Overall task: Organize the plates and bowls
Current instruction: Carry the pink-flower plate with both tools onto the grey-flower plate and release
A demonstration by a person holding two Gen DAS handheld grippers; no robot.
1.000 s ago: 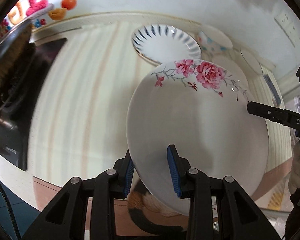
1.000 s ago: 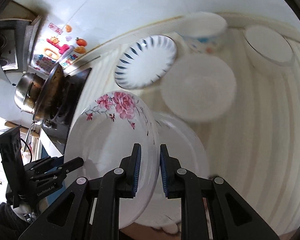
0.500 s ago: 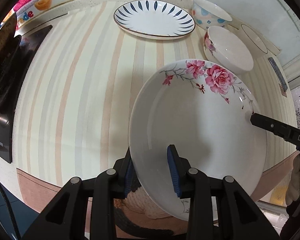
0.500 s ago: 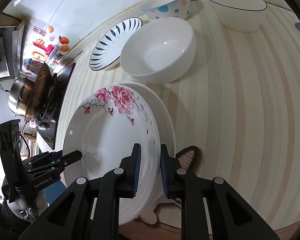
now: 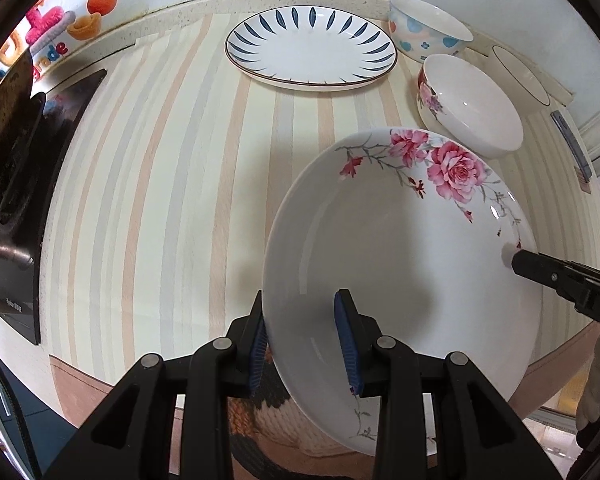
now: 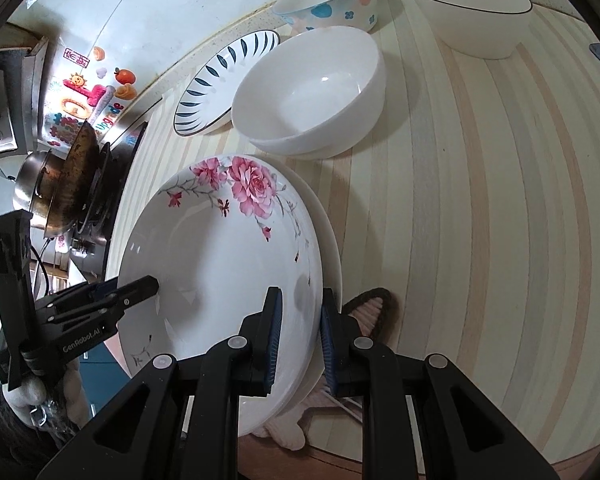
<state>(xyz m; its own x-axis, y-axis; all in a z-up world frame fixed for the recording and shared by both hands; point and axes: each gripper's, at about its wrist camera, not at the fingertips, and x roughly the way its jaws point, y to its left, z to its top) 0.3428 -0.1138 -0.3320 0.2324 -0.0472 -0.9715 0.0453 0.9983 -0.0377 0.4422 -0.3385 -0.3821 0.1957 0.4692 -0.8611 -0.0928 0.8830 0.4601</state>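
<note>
Spanning both views, a striped bench (image 5: 148, 184) carries the crockery, w/ a black stovetop (image 5: 16, 184) along its left edge. Largest of the dishes, a rose-print plate (image 5: 400, 248) is held tilted above the bench's front edge, gripped from two sides: left gripper (image 5: 302, 344) clamps its near rim, blue pads on either face, while right gripper (image 6: 298, 334) is pinched narrow on the opposite rim. In the right wrist view a second white rim (image 6: 332, 240) shows just behind the rose plate, apparently a 2nd plate inside the same pinch; can't tell for sure. Farther back, near the wall, a blue-leaf plate (image 5: 312, 50) lies flat on the bench. Right of it and closer, a white bowl w/ pink flowers on its outer wall (image 5: 468, 106) sits upright, just beyond the held plate's top edge. Behind that, touching or nearly touching, a spotted bowl w/ blue and orange dots (image 5: 428, 26). Off to the right, by the wall, a white bowl w/ thin dark rim line (image 6: 472, 12). Smallest: fruit and letter stickers (image 5: 80, 12) on the wall above the stovetop.
</note>
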